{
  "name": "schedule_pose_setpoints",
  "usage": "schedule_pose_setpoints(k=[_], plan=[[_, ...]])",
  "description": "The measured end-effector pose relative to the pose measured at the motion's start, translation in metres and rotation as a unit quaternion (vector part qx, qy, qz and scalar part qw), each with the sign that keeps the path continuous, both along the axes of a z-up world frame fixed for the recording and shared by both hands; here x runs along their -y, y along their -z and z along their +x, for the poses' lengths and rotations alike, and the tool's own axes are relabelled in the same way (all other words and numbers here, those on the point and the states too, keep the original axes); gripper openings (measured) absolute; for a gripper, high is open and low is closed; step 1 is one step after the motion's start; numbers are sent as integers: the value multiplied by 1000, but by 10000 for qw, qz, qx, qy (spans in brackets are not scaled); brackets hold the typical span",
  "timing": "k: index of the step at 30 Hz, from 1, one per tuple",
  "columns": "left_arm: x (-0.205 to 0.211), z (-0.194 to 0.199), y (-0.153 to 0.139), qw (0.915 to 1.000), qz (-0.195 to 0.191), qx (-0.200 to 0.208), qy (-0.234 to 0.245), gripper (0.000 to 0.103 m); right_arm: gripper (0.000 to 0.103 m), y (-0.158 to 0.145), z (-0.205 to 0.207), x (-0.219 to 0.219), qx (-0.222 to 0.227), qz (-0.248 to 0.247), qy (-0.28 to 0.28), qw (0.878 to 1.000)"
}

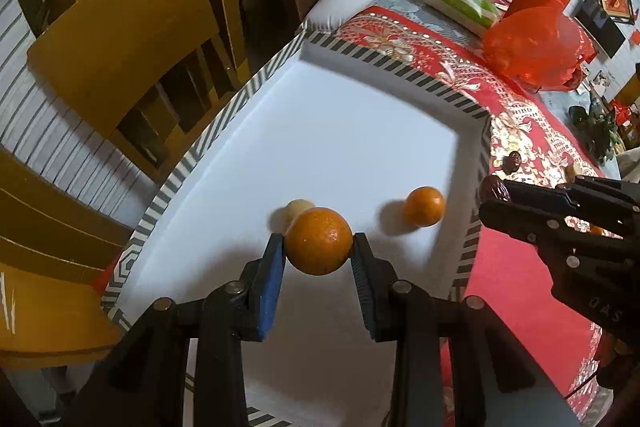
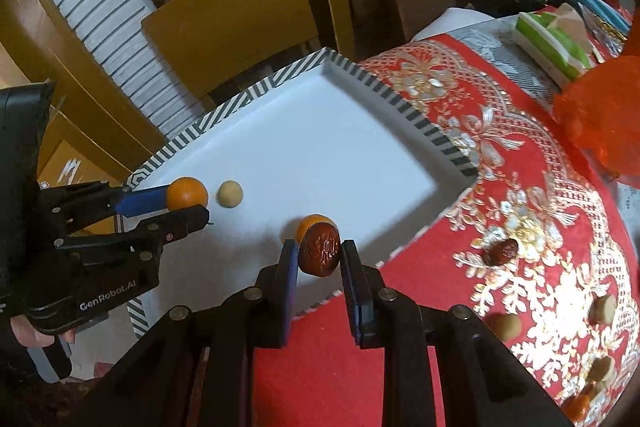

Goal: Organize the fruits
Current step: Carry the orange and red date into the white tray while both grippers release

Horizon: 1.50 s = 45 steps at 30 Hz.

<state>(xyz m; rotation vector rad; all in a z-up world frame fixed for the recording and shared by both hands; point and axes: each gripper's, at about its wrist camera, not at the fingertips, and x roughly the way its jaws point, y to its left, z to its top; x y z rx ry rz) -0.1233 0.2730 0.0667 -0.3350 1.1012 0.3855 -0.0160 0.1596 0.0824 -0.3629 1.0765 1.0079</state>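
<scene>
Left wrist: tray point(image 1: 400, 63) holds an orange point(image 1: 424, 211); left claw point(image 1: 319, 242) grips another orange, right claw point(image 2: 320, 251) a date.

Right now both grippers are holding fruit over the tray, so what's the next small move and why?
Probably lower the left gripper a little and open it. Its orange hangs above bare tray floor, close to the pale fruit and the second orange already lying there. The right gripper can follow with its date.
</scene>
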Motion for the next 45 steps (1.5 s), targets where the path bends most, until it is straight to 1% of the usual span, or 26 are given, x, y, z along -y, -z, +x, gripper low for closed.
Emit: schedule_pose_setpoints(k=[9,21,33,35,36,37,39,40,42,44,45], plan=[[-12,-12,15,9998,-98,-157,-114,33,24,12,5,-34,-96,-56,-209,9997],[-25,-20,34,9988,-296,-315,-247,33,23,41,9,-83,-221,-288,-543,9979],[-30,-20,42,9984,-319,-341,-314,33,24,53,9,-98,-287,-394,-539,9974],[-31,-18,42,9984,-306,-343,-327,44,24,53,9,-98,-301,-392,-546,9973],[-31,-18,42,9984,-300,-345,-345,54,24,53,8,-97,-303,-372,-544,9974],[-32,-18,41,9983,-292,-333,-372,59,24,52,9,-95,-287,-352,-525,9976],[-32,-17,39,9983,-272,-316,-397,60,26,49,9,-93,-295,-300,-486,9979],[-33,-17,39,9983,-255,-322,-405,64,31,47,10,-91,-307,-246,-460,9982],[-33,-17,36,9983,-205,-321,-449,71,37,43,10,-89,-291,-191,-433,9985],[-33,-18,33,9982,-175,-312,-483,72,38,38,9,-86,-270,-140,-417,9987],[-33,-19,30,9981,-164,-309,-511,75,38,36,9,-84,-262,-107,-397,9988]])
